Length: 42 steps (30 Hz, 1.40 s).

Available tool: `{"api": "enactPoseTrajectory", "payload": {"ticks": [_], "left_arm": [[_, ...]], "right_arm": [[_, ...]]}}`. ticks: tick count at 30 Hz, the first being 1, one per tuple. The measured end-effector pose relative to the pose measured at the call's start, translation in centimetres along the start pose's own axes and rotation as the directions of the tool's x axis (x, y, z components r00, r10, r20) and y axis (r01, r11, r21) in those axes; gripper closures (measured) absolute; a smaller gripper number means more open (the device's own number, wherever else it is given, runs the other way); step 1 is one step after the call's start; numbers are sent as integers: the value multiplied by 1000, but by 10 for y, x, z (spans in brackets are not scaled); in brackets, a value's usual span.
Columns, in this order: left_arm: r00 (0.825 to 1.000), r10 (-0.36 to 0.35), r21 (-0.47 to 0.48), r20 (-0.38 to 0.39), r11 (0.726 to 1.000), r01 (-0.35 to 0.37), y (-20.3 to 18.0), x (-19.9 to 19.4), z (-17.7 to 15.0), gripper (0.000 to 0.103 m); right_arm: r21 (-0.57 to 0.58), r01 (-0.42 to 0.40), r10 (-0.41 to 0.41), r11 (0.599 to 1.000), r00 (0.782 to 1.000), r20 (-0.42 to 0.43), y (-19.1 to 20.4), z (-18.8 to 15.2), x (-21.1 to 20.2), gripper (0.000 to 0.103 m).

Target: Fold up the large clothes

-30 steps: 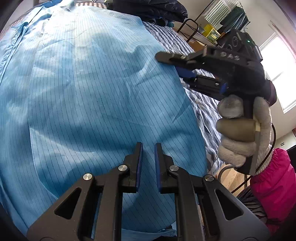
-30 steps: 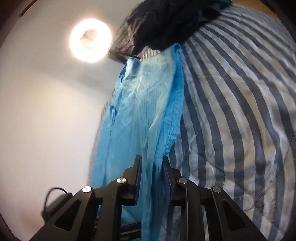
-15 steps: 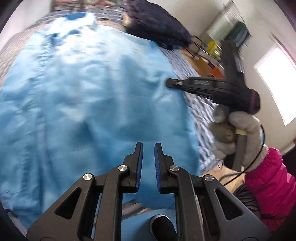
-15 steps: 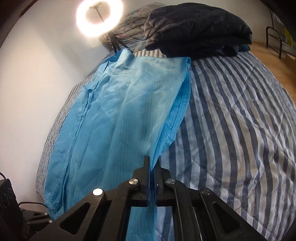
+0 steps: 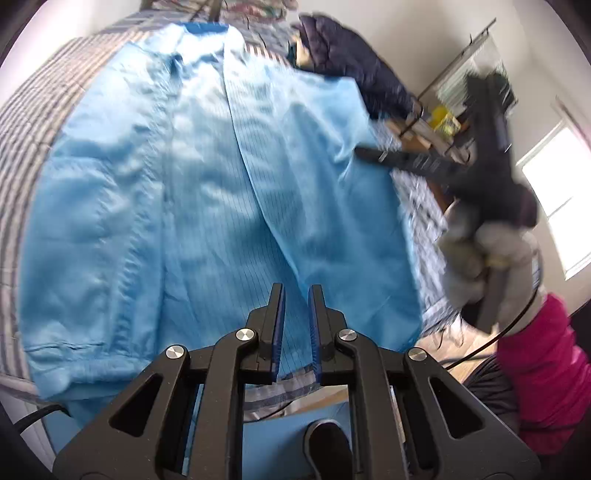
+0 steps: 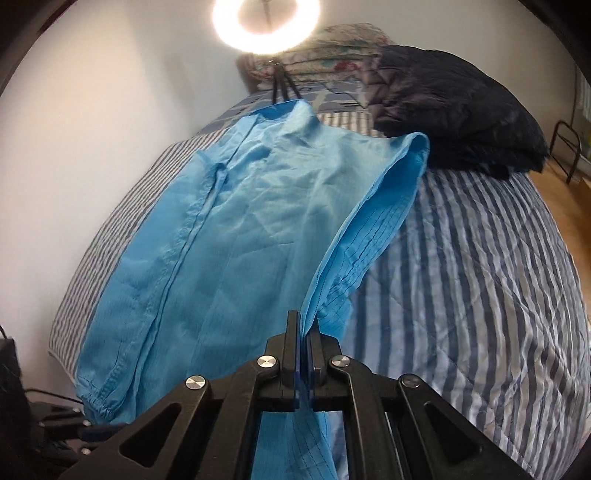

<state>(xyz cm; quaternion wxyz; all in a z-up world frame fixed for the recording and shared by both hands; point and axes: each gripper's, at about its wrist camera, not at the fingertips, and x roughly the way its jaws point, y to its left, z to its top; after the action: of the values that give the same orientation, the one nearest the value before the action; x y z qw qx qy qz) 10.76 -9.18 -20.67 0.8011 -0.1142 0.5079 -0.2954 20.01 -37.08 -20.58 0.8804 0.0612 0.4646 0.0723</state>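
Garment [image 6: 236, 229], light blue w/ fine pinstripes, is pinched along its side edge by the right gripper [image 6: 303, 354]; jaws are pressed together on the cloth, which is drawn up into a ridge running fwd from the tips. Judged: that edge is held so one side can be carried over the body for a lengthwise fold. Rest of the garment is spread flat ahead and to the left of those jaws, collar at the far end, on a striped bed [image 6: 480, 280].

Left gripper [image 5: 295, 317] is held above the near part of the cloth; jaws are spread a little, nothing seen between them. Probably kept free for a 2nd grip near the hem. From its view the right gripper is seen off to the right, blurred, at the cloth's edge.

Counted: 1 blue garment, 2 grippers, 1 dark padded jacket [image 6: 454, 107] heaped beyond the collar end, 1 ring light [image 6: 266, 22] past the bed.
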Motion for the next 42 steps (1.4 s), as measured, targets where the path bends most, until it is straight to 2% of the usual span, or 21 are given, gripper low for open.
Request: {"api": "enactPoseTrajectory", "payload": {"ticks": [9, 13, 15, 16, 21, 25, 31, 36, 42], "left_arm": [[993, 5, -64, 114, 998, 3, 25, -46, 16, 93], [988, 10, -125, 153, 992, 9, 43, -64, 17, 93], [983, 18, -154, 180, 988, 11, 55, -71, 23, 93], [981, 22, -165, 193, 986, 10, 59, -76, 24, 93], [967, 46, -204, 249, 979, 6, 77, -98, 27, 93], [964, 66, -220, 258, 975, -8, 88, -104, 26, 93], [963, 73, -232, 259, 973, -11, 96, -110, 21, 93], [961, 72, -234, 267, 972, -8, 97, -112, 21, 93], [960, 69, -213, 271, 977, -10, 90, -114, 21, 93]], "right_arm": [[-159, 41, -49, 986, 998, -47, 64, 2, 32, 103], [-187, 21, -29, 982, 999, -42, 85, 11, 33, 103], [-288, 86, -95, 954, 995, -19, 106, 15, 36, 103], [-315, 93, -105, 945, 994, -20, 114, 14, 39, 103], [-373, 49, -102, 927, 987, -125, 143, 6, 81, 103], [-381, 22, -106, 924, 974, -199, 157, -4, 105, 103], [-351, 12, -96, 936, 970, -224, 156, 2, 113, 103], [-359, 15, -95, 933, 973, -208, 157, 1, 105, 103], [-351, 10, -69, 936, 985, -155, 155, 4, 76, 103]]}}
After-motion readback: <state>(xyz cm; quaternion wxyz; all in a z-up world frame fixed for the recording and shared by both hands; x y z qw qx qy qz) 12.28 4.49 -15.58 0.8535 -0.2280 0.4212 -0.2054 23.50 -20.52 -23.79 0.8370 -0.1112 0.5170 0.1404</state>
